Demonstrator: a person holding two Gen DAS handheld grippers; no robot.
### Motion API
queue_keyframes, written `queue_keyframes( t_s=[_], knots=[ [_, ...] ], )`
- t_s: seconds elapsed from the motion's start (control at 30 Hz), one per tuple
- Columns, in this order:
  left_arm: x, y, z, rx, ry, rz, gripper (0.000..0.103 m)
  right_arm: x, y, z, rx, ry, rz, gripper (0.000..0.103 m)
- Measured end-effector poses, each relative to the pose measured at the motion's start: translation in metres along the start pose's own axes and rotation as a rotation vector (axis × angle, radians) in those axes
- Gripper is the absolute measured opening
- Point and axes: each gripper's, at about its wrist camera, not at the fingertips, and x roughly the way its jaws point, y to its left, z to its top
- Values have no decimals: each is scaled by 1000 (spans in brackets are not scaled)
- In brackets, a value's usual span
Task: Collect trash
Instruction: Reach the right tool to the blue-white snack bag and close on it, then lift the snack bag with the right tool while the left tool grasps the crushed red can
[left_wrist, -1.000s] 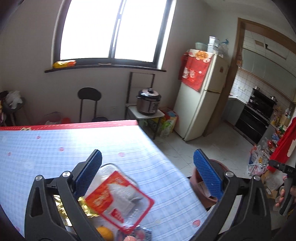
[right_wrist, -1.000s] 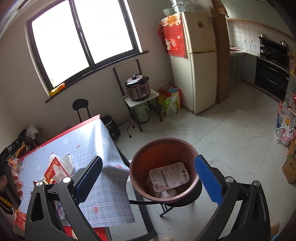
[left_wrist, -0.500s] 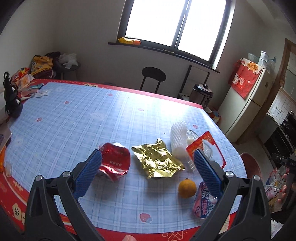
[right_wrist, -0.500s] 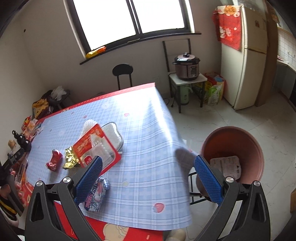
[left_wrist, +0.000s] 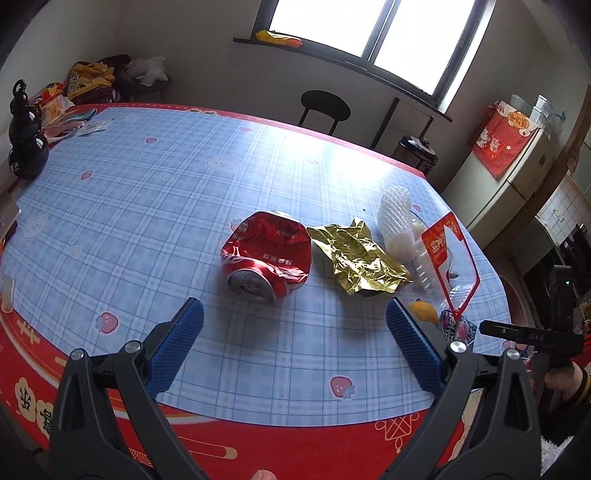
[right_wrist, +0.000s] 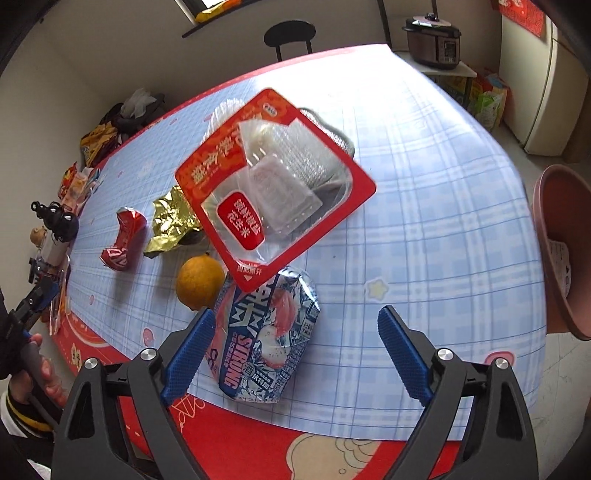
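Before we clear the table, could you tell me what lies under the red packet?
The red packet overlaps a clear tray and the blue can's top; the orange sits beside. Anything else beneath is hidden.

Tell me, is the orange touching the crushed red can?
No, the orange sits apart from the crushed red can, with bare tablecloth between them.

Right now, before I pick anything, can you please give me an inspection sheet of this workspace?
Surface: table with blue checked cloth, red border.
Job's things: crushed red can, gold foil wrapper, white foam net, red-framed clear pack, crushed blue-white can; brown bin beside the table, paper inside.
Clutter: orange fruit, black gourd bottle, bags at far edge.
Grippers: left hand-held gripper open, empty; right hand-held gripper closing around the blue-white can, pads not pressing.
Cables: nothing seen.
Surroundings: window, stool, rice cooker, fridge.
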Motion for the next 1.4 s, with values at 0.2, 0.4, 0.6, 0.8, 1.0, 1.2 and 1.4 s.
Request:
queue_keyframes(
  t_s=[0.2, 0.4, 0.6, 0.8, 1.0, 1.2, 1.4],
  knots=[
    [3, 21, 1, -20, 24, -1, 96, 27, 13, -6, 27, 57, -10, 82],
    [3, 32, 3, -26, 29, -10, 92, 42, 15, -8, 60, 92, -29, 82],
    [2, 36, 3, -38, 25, -23, 89, 33, 19, -8, 54, 93, -6, 33],
    [6, 29, 2, -30, 30, -25, 88, 4, 14, -8, 42, 57, 61, 8],
    [16, 16, 3, -7, 47, -26, 88, -24, 7, -7, 25, -3, 55, 5],
    [35, 2, 5, 30, 82, -6, 88, -56, -7, -1, 16, -91, 29, 5],
    [61, 16, 10, -117, 116, -22, 88, -84, -18, 5, -7, -172, -22, 5]
  ],
)
